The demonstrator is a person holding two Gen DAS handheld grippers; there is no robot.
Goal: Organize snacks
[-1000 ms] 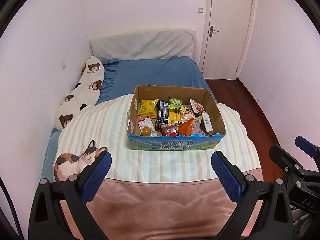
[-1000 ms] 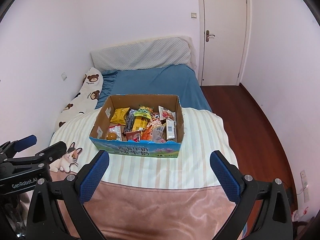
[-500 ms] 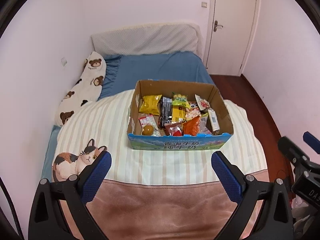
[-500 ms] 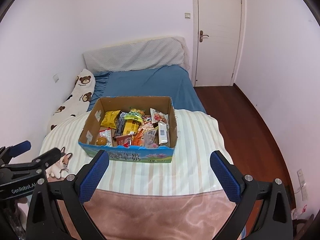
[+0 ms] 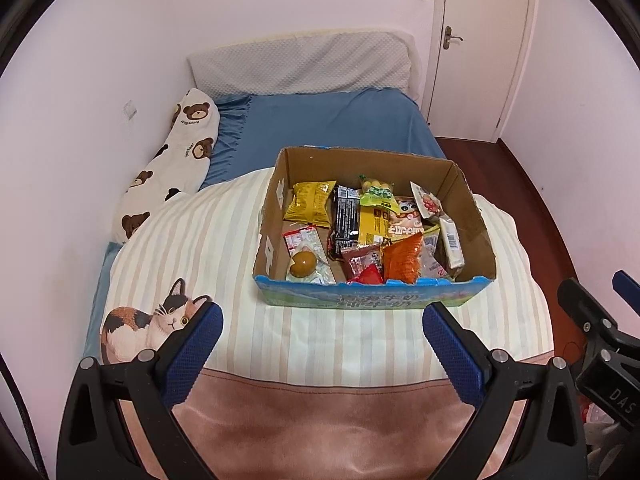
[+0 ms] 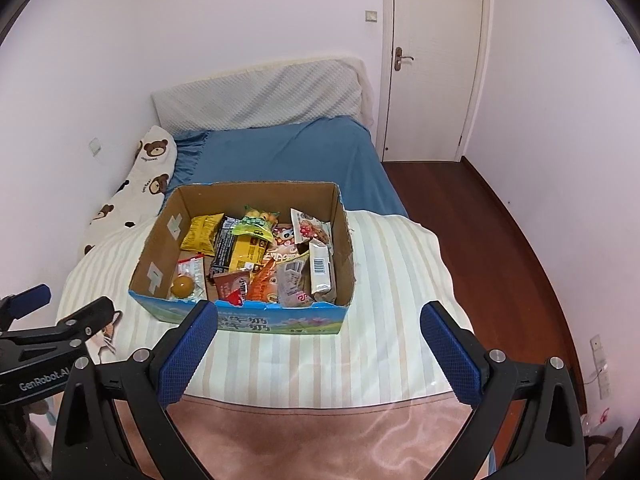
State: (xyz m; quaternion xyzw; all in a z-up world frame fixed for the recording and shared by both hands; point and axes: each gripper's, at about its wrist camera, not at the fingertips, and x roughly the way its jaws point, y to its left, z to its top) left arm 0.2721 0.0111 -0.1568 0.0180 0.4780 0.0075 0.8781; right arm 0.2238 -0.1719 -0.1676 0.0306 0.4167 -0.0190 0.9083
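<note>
The left gripper (image 5: 322,322) has black, triangular-framed arms with open cut-outs, silver round screws at the joints, and blue pads (image 5: 192,354) with a fine knurled texture on its jaws. The right gripper (image 6: 318,322) is built alike: black frame, silver screws, blue textured pads (image 6: 452,356). White lettering "GenRobot.AI" marks the left gripper's black body; "DAS" shows on the right one's.

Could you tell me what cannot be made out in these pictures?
- Lower snacks: both views, buried under top packets in the box.
- Packet print: too small in both views.
- Box label: right view, partly behind the right hand-held gripper.
- Left hand-held gripper: right view, cut off by the edge.
</note>
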